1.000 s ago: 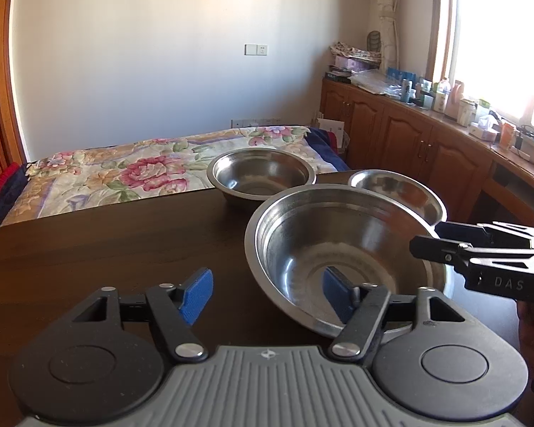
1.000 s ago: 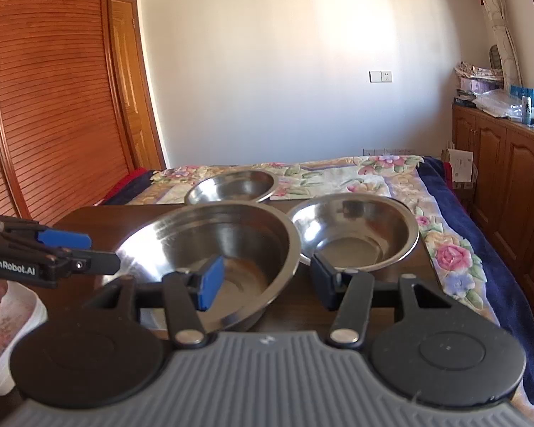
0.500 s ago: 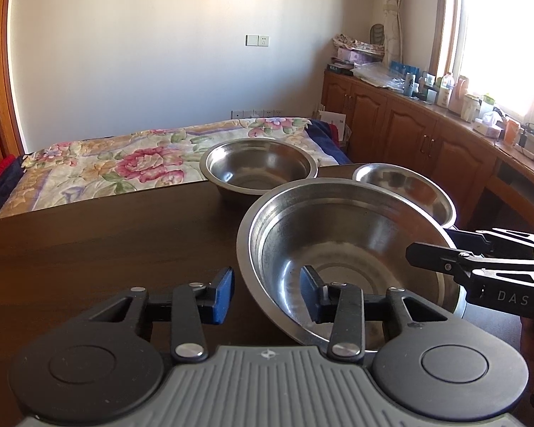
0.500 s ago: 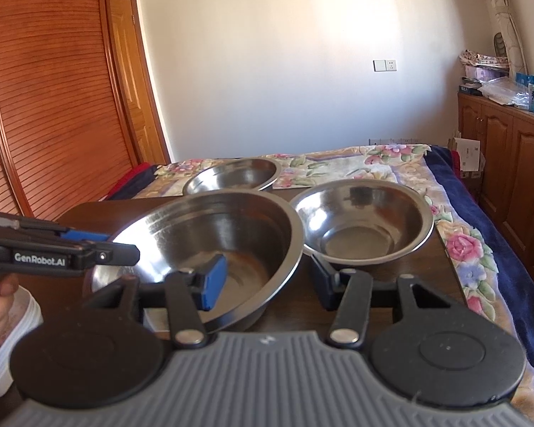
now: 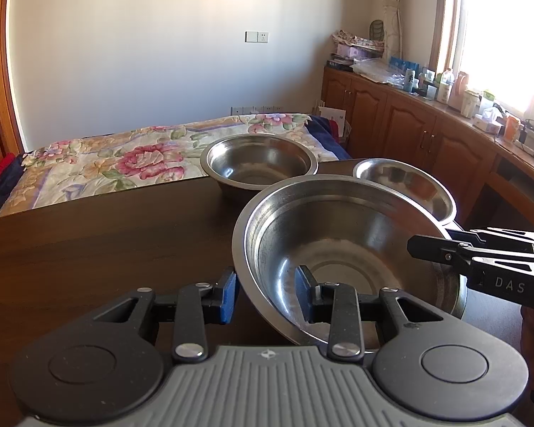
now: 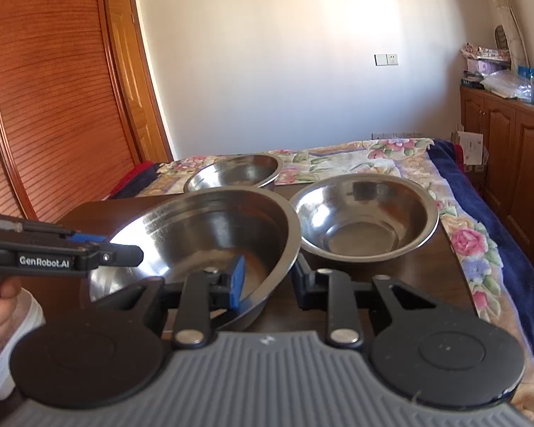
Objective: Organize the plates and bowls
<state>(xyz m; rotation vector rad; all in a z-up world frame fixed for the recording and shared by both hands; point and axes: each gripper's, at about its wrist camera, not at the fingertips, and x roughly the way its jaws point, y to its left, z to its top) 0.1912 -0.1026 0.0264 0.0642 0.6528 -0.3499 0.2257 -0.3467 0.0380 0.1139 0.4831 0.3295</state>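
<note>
The dark wooden table (image 5: 89, 249) is carrying three steel vessels, and everything here is placed against the biggest of them, the large round stainless-steel bowl (image 5: 338, 242) sitting at the table's near side. A medium stainless-steel bowl (image 5: 260, 163) is standing just behind it toward the flowered bed. A shallower stainless-steel bowl (image 6: 366, 213) is sitting just beside it on the window side, their rims nearly touching.

The large bowl is lying between the two tools, so both hands are equally near, one on each flank. The left gripper (image 5: 265, 293) is straddling the rim on the side away from the window, one blue pad outside the wall and the other inside. Its jaws are closing on that rim, though a sliver of gap seems to remain. The right gripper (image 6: 268, 279) is straddling the opposite rim the same way, jaws likewise closing, the wall between them.

The coming lift probably depends on both pinches seating opposite each other, so the bowl rises level.
</note>
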